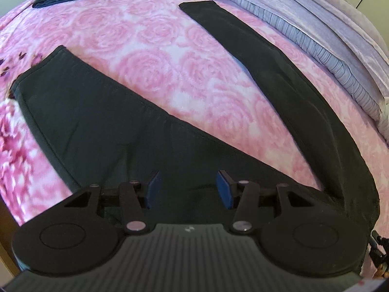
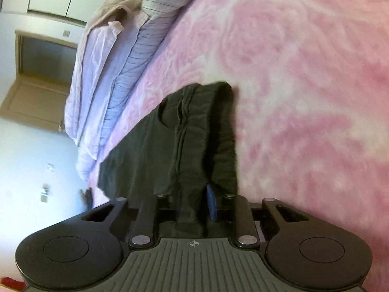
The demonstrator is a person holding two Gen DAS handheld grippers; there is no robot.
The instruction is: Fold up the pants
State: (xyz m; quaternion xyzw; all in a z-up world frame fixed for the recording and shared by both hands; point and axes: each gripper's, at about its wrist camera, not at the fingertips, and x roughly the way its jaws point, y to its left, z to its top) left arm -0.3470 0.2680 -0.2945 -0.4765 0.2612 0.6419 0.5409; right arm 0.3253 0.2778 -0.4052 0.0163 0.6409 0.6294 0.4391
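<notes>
Pants [image 1: 102, 112] are lying spread on the pink blanket [image 1: 150, 56]; left gripper [image 1: 188, 188] is hovering part-open; right gripper [image 2: 192, 202] is pinching a bunched fold of them, lower centre.

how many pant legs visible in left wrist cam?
2. One black fabric pant leg runs up-left across the pink rose-patterned blanket; the other runs along the right, beside the striped pillows. None looks hidden.

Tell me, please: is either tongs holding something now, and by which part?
The right tongs pinch the black pants on a bunched fold near one end. The left tongs stand open above the pants, holding nothing.
</notes>
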